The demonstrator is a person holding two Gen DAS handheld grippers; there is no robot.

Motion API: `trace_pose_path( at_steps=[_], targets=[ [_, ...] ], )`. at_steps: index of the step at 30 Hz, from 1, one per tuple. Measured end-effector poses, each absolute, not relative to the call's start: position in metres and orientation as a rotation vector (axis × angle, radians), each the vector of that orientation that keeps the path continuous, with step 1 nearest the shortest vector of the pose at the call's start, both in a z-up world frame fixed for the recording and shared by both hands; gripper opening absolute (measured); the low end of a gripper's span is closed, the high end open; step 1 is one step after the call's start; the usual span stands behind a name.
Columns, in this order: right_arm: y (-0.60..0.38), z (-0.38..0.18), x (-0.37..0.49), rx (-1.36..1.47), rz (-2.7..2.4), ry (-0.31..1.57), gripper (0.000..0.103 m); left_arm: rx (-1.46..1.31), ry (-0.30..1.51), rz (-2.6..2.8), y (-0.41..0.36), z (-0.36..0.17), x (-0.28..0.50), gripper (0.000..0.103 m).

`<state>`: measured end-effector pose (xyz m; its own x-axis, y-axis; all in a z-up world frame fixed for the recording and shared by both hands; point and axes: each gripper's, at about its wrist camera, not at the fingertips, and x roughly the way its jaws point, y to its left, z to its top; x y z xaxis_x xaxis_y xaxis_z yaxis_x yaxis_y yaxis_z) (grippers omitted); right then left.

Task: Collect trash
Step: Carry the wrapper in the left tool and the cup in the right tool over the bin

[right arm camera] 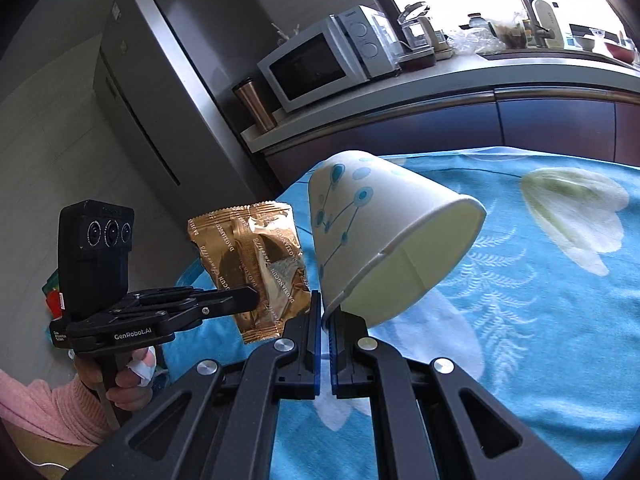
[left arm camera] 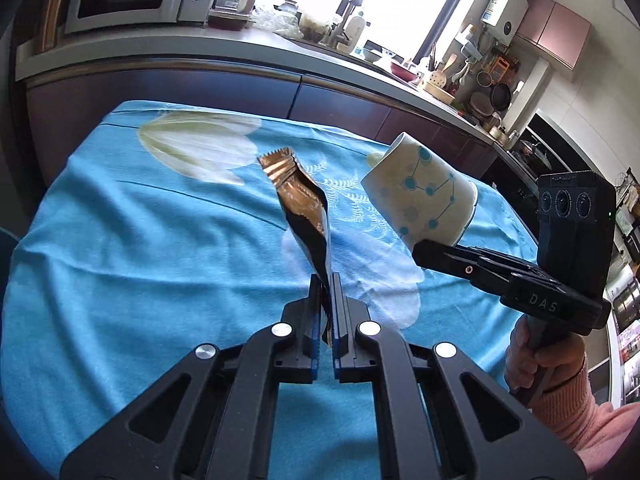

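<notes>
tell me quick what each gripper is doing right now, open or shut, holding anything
Left gripper: shut on the gold wrapper, held above the table.
Right gripper: shut on the rim of the paper cup, cup tilted.

Both grippers are matte black scissor linkages with silver round rivets at the pivots and blue-edged finger pads. The left gripper (right arm camera: 256, 300) carries white "GenRobot.AI" lettering on its side, a small red-and-white label behind that, and a black three-lens camera block above its handle. The right gripper (left arm camera: 420, 254) shows "DAS" lettering and a small red-ringed screw. Fuzzy pink knit sleeves (left arm camera: 592, 412) cover both wrists; a white wrap (right arm camera: 142, 368) sits on one finger below the left handle.
</notes>
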<state>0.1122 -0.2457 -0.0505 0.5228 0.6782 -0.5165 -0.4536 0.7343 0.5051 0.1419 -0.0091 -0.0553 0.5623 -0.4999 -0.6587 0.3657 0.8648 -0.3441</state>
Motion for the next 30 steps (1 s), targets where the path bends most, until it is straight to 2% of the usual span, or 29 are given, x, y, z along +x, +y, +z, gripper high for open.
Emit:
trace_pose_path(
  at_steps=[16,30],
  targets=[
    [-0.163,-0.042,0.104,0.276,0.793,0.765,0.002,-0.188,0.769,-0.398,0.077,-0.039,0.090,0.005],
    [-0.130,-0.038,0.099,0.250,0.833,0.771,0.002,-0.200,0.740,-0.324,0.110,-0.035,0.066,0.005]
  ],
)
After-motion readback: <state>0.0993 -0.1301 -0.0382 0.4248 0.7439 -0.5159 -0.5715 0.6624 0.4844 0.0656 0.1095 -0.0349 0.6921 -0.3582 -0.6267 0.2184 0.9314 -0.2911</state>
